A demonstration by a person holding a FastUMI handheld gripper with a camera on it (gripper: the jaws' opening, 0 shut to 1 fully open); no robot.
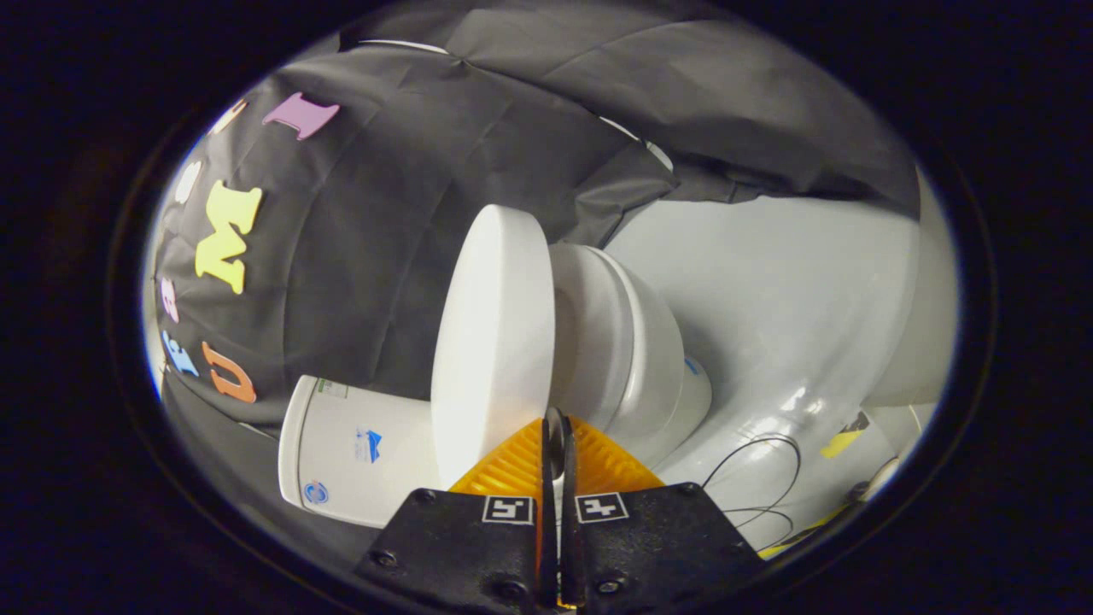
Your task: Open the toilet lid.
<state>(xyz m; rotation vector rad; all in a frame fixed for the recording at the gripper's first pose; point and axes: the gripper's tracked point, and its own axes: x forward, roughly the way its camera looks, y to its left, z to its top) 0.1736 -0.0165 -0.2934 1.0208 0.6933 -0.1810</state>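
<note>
Mount: my one camera rides on the gripper (555,427), looking forward along its two orange fingers (512,465).
Orientation: I see the view rolled sideways; the floor (794,290) stands upright beside the toilet.
Range: close; the toilet lid (493,342) starts at the fingertips.
Background: booth wall (367,256) beyond the lid.

hand-held gripper (555,436), orange fingers (512,465) nearly closed, narrow gap

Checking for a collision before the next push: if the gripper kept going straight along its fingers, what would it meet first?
The gripper looks nearly shut, fingertips at the raised toilet lid's lower edge. Straight on, it would likely meet that lid edge or the seat just behind; depth is unclear.
</note>
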